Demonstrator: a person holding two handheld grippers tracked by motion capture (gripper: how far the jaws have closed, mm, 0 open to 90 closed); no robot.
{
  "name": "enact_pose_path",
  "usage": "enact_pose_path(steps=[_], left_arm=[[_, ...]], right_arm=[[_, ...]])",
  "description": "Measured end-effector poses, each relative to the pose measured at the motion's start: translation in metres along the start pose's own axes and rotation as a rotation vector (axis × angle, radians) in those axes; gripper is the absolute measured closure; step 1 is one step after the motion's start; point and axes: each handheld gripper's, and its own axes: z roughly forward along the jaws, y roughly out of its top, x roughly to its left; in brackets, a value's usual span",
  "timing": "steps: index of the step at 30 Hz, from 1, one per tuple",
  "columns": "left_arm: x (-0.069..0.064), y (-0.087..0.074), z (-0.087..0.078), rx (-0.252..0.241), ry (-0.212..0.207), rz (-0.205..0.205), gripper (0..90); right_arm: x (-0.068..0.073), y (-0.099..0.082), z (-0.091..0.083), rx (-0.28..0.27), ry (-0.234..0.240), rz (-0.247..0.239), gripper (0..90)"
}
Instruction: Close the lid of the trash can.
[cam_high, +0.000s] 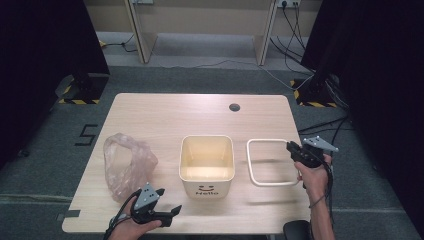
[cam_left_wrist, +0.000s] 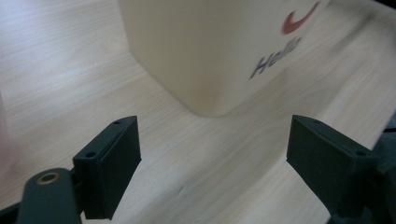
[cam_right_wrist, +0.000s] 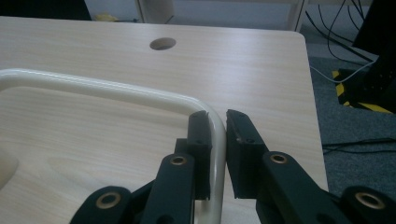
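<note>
Ring (cam_high: 272, 162), a cream frame right of the bin (cam_high: 207, 165) on the table (cam_high: 165, 115), is pinched at its right side by the right hand-held gripper (cam_right_wrist: 216, 122). Judging by this, fitting is barely begun: bag (cam_high: 127, 162) lies untouched. Left hand-held gripper (cam_high: 169, 201) is spread, empty.

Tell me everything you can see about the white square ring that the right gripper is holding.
The ring is a cream-white rounded-square frame, open in the middle, of smooth glossy tubing that looks like plastic or coated metal. It sits right of the bin, apart from it, over the wooden table; its soft shadow suggests it is lifted slightly. The right gripper is shut on its right side, one pad on each face of the tube near a rounded corner.
</note>
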Motion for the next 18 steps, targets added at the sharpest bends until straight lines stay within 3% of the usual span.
enact_pose_path(steps=[1, 2, 4, 12, 18], left_arm=[[-0.002, 0.002, -0.002, -0.009, -0.004, 0.007, 17.6], [-0.006, 0.006, -0.005, -0.015, 0.018, 0.041, 17.9], [-0.007, 0.008, -0.006, -0.018, 0.029, 0.054, 17.9], [-0.015, 0.025, -0.013, -0.058, 0.024, 0.081, 17.7], [-0.019, 0.026, -0.008, -0.048, 0.048, 0.105, 17.7]], right_arm=[[0.001, 0.002, -0.001, -0.005, 0.003, -0.002, 80.5], [0.002, 0.006, -0.003, -0.016, 0.012, 0.004, 80.4], [0.002, 0.008, -0.004, -0.022, 0.018, 0.006, 80.5], [0.007, 0.029, -0.013, -0.065, 0.047, -0.001, 80.5], [0.015, 0.043, -0.017, -0.1, 0.085, 0.006, 80.5]])
